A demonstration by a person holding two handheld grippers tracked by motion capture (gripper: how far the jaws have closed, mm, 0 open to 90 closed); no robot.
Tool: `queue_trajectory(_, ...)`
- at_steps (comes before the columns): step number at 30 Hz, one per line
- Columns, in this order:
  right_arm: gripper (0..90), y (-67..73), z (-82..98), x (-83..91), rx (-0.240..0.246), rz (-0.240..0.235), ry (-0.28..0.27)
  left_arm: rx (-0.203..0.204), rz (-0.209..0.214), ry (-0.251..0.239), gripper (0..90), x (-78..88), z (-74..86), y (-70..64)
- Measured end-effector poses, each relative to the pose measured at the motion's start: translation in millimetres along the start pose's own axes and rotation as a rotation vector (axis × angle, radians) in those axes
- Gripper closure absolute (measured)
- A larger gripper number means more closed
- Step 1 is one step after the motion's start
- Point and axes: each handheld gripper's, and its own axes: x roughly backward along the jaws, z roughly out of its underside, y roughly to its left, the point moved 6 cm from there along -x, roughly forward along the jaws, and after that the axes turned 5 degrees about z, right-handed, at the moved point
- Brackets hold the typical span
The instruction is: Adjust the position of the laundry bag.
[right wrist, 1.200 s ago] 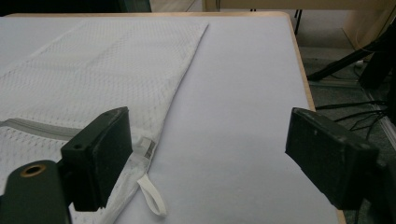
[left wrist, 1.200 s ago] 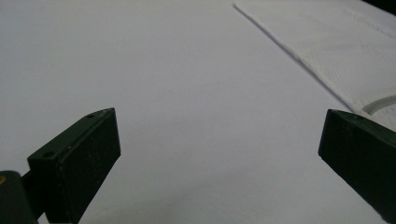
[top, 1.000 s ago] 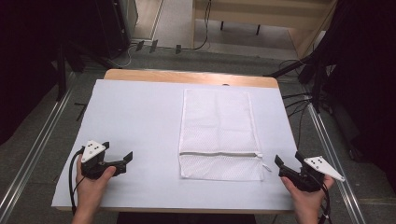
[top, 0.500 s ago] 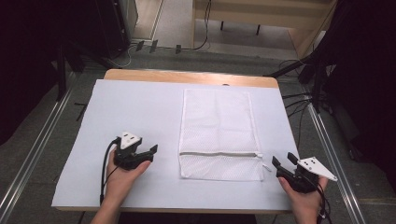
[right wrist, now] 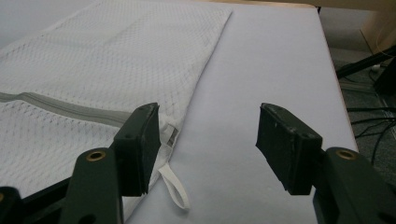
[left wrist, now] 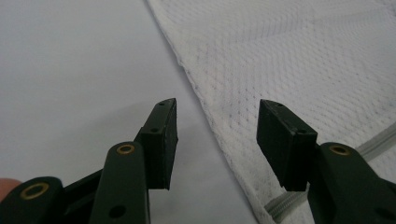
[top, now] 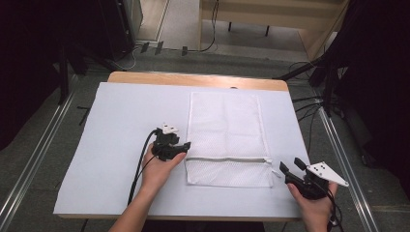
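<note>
A white mesh bag (top: 225,130) lies flat on the white table cover, its grey zipper (top: 227,158) running across near the front end. My left gripper (top: 183,146) sits at the bag's left edge beside the zipper. In the left gripper view, the left gripper (left wrist: 217,135) is open; its jaws have just been closing, and the bag's edge (left wrist: 205,107) lies below the gap, untouched. My right gripper (top: 291,165) waits off the bag's front right corner. It is open (right wrist: 208,140), its jaws narrowed a moment ago, with a white loop (right wrist: 175,186) by its left pad.
The white cover (top: 121,111) spans the table, with a wooden strip (top: 193,79) along the far edge. Metal floor rails (top: 343,154) run past both sides. Cables and dark equipment (top: 319,72) stand beyond the far right corner.
The left hand has slid right across the cover to the bag's left edge. Both pairs of jaws stand narrower than before. The right hand has stayed put.
</note>
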Motion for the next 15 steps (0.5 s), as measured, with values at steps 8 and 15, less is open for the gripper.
queue_trajectory(8, 40.4, -2.4, 0.4, 1.0, 0.000, 0.007, -0.004, -0.032, -0.047, 0.050, 47.2, -14.2, 6.0, -13.1)
queue_trajectory(15, 40.3, 3.8, 1.6, -1.7, 0.010, 0.003, 0.008, -0.131, -0.111, 0.065, 58.0, -19.6, 8.4, -28.6)
